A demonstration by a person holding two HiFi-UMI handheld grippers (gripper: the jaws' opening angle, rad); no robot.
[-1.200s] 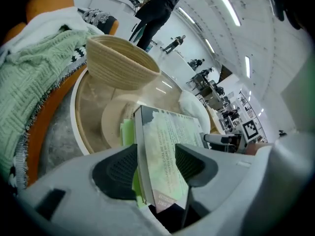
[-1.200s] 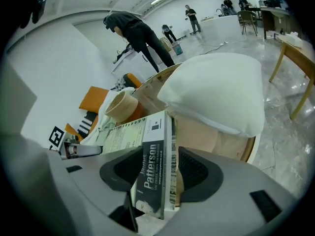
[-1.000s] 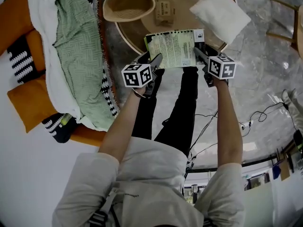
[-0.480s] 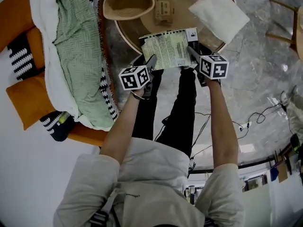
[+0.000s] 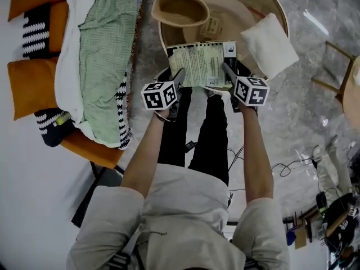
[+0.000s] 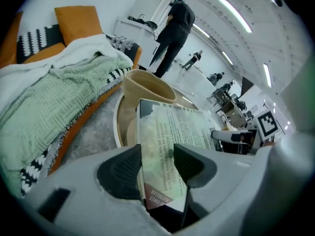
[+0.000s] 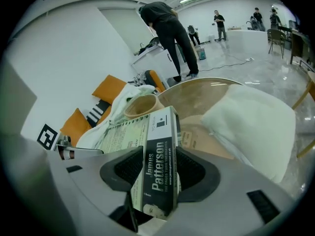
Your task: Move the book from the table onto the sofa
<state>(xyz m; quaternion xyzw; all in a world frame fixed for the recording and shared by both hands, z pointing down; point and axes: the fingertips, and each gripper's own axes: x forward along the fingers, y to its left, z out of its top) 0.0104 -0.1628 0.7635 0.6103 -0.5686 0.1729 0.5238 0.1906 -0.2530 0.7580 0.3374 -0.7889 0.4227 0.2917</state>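
Observation:
The book, green-covered with a black-and-white spine, hangs over the near rim of the round wooden table, carried between both grippers. My left gripper grips its left edge; its jaws are closing, with the book between the pads. My right gripper is shut on the spine side, and the spine fills the gap between its pads. The orange sofa, under a white blanket and green throw, lies to the left.
On the table stand a tan woven basket, a small cardboard box and a white pillow. A wooden chair is at the right. Cables trail over the marble floor. People stand far off in the room.
Both grippers have risen with the book held between them. The head view has swung, so the sofa and table sit further right in the picture.

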